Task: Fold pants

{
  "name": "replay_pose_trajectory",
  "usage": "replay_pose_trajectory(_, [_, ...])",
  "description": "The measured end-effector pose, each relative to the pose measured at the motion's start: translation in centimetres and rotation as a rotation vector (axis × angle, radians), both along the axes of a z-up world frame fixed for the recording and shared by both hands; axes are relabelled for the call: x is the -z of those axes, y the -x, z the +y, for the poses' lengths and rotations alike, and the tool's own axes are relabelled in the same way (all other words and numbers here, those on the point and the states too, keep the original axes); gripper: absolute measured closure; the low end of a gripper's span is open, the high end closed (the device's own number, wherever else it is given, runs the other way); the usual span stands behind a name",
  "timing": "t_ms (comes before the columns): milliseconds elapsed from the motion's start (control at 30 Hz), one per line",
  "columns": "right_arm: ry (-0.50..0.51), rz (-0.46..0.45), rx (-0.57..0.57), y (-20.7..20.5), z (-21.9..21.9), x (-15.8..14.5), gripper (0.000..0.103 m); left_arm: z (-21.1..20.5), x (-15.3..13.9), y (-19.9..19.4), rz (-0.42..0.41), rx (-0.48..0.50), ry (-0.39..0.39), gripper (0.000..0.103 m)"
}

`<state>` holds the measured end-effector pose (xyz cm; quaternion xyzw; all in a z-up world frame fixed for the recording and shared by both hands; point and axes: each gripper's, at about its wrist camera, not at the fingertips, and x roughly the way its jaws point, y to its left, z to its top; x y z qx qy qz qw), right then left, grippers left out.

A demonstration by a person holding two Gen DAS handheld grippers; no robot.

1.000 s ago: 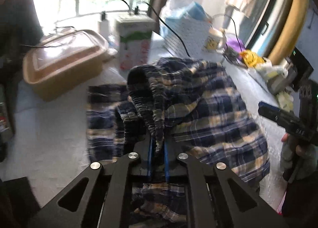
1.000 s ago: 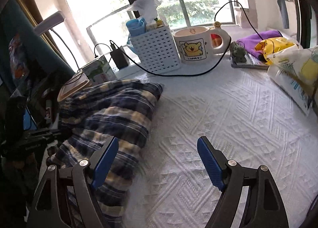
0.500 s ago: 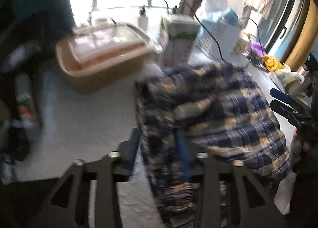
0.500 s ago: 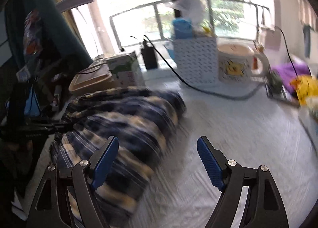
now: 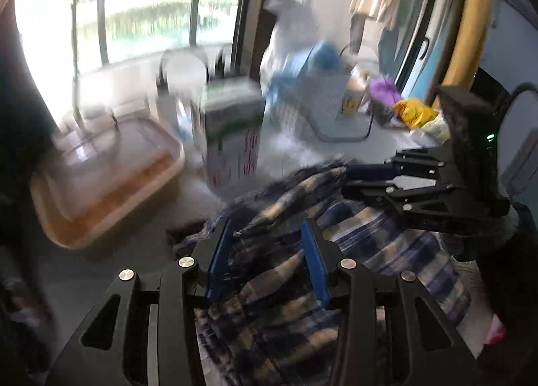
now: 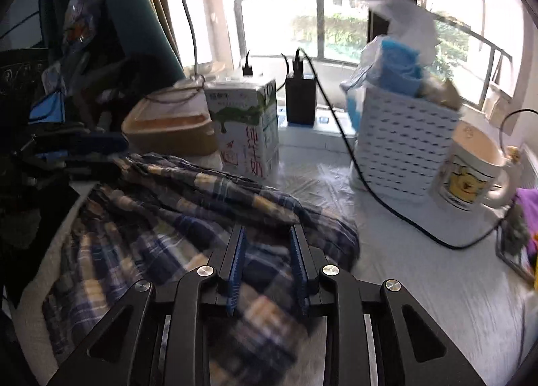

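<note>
Pants [image 6: 188,218] lie bunched on the worktop [image 6: 420,271], long axis running from the near left toward the milk carton [image 6: 245,127]. Left claw [image 5: 265,251] now apart over the cloth (was clamped a second ago). Right claw [image 6: 267,261] has just been closing, plaid between its pads, grip unclear.

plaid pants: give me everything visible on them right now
The plaid pants are soft woven cloth in navy, blue and cream checks, rumpled in a loose heap on the white textured bedspread, not yet folded flat. The left gripper and right gripper each straddle a fold; whether either pinches it is unclear.
</note>
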<state>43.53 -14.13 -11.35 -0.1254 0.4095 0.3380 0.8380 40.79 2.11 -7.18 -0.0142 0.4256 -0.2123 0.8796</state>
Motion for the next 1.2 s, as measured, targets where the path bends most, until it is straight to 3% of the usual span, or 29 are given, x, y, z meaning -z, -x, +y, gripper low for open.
replay_pose_trajectory(100, [0.022, 0.054, 0.0, -1.6, 0.8, 1.8, 0.075, 1.1, 3.0, -2.0, 0.074, -0.068, -0.04, 0.06])
replay_pose_trajectory(233, [0.012, 0.078, 0.01, -2.9, 1.2, 3.0, 0.075, 2.4, 4.5, -2.4, 0.098, -0.083, 0.034, 0.057])
replay_pose_trajectory(333, [0.037, 0.068, 0.023, -3.3, 1.4, 2.5, 0.075, 1.4, 3.9, -1.7, 0.066, -0.094, -0.04, 0.057])
replay_pose_trajectory(500, [0.051, 0.005, 0.045, -1.4, -0.3, -0.6, 0.075, 0.9, 1.9, -0.3, -0.023, -0.17, -0.165, 0.057])
replay_pose_trajectory(667, [0.01, 0.006, -0.048, 3.5, -1.0, -2.2, 0.075, 2.1, -0.8, 2.6, -0.093, -0.241, -0.145, 0.057])
replay_pose_trajectory(733, [0.013, 0.008, -0.078, 5.3, -0.7, -2.2, 0.075, 1.9, -1.7, 4.5, -0.121, -0.204, -0.095, 0.057])
replay_pose_trajectory(833, [0.037, 0.013, -0.109, 7.6, -0.3, -1.3, 0.075, 0.3, -1.3, 6.5, -0.102, -0.069, -0.011, 0.057])
replay_pose_trajectory(1000, [0.127, 0.017, -0.103, 9.3, -0.2, 1.6, 0.075, -1.8, 2.8, 6.4, 0.013, -0.047, -0.094, 0.057])
replay_pose_trajectory(1100, [0.138, -0.005, -0.112, 11.0, -1.4, 2.1, 0.075, -1.5, 3.5, 7.0, -0.002, -0.051, -0.093, 0.057])
replay_pose_trajectory(1200, [0.146, -0.018, -0.114, 12.2, -2.7, 2.3, 0.075, -1.0, 4.0, 7.1, -0.005, -0.084, -0.162, 0.054])
